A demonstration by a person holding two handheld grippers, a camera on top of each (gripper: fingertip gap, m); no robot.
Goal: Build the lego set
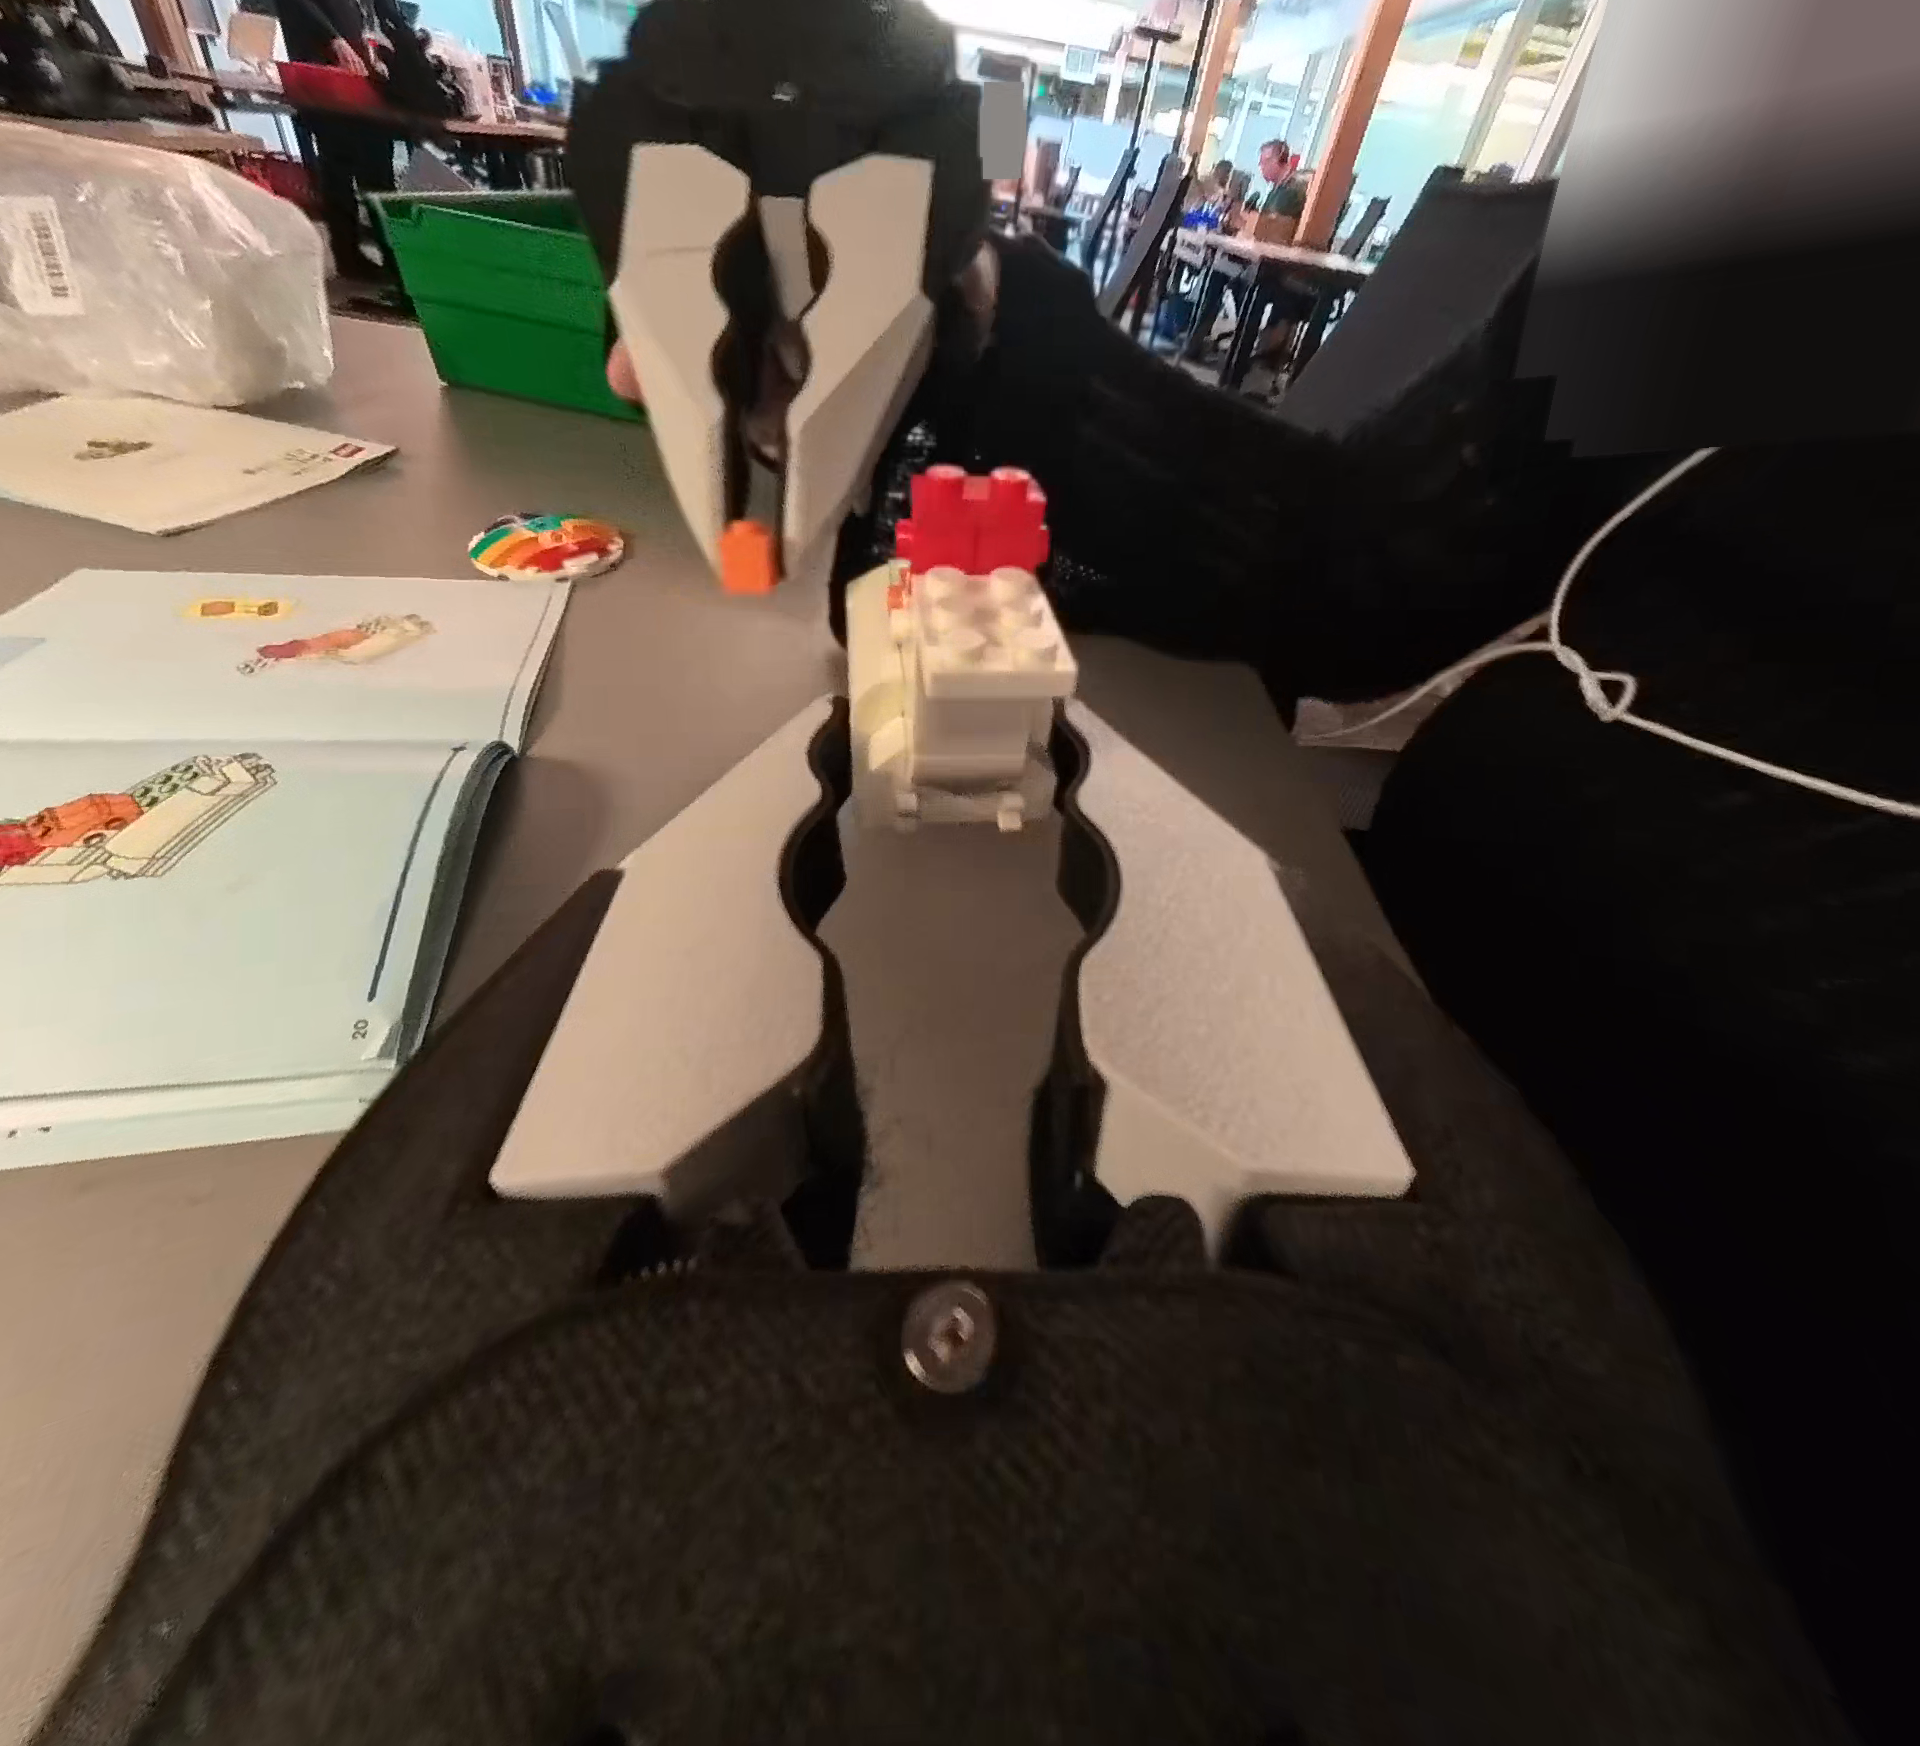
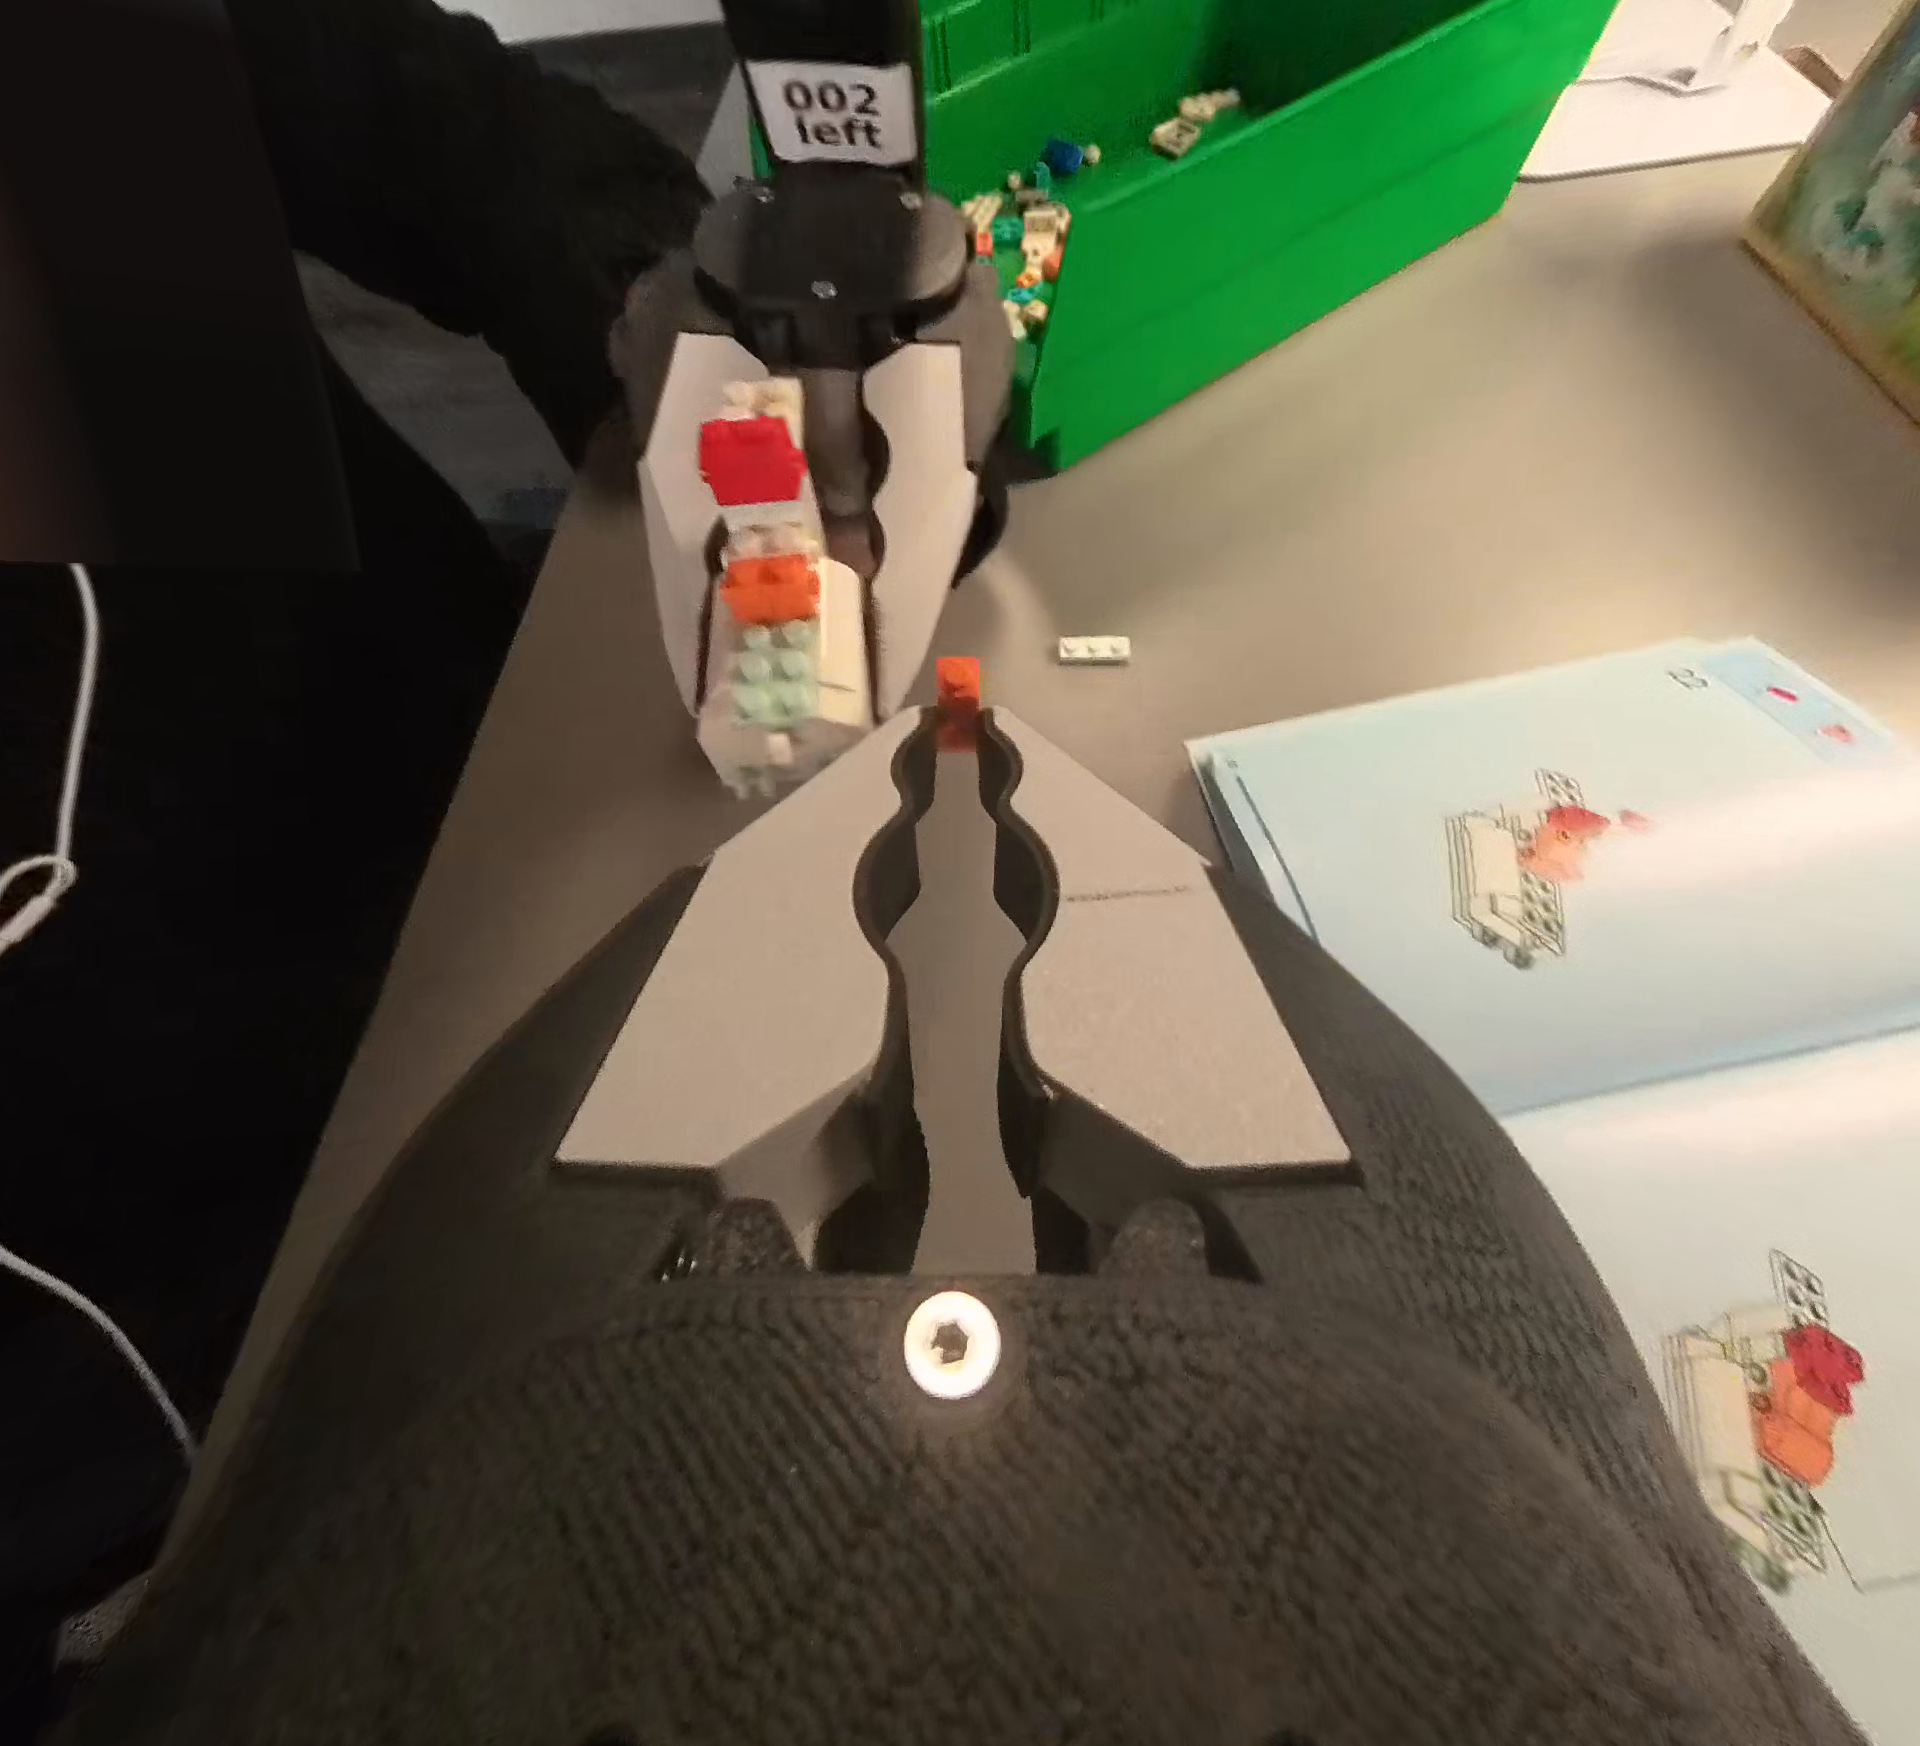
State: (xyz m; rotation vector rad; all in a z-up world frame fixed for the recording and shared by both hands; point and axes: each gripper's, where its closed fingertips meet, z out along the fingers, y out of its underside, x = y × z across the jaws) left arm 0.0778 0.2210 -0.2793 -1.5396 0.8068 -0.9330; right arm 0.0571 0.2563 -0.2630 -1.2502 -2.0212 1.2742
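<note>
Two tools, left point(image 1: 940, 751) and right point(image 2: 958, 720); one lego model point(image 1: 961, 688), one orange brick point(image 2: 957, 704), one green bin point(image 2: 1299, 169), one open booklet point(image 2: 1621, 917).

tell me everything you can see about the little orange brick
The orange brick is a small, glossy plastic piece, one stud wide, pinched at the very tips of the right tool, which is shut on it. It hangs above the grey table, close to the white-and-red model held in the left tool, without touching it.
</note>
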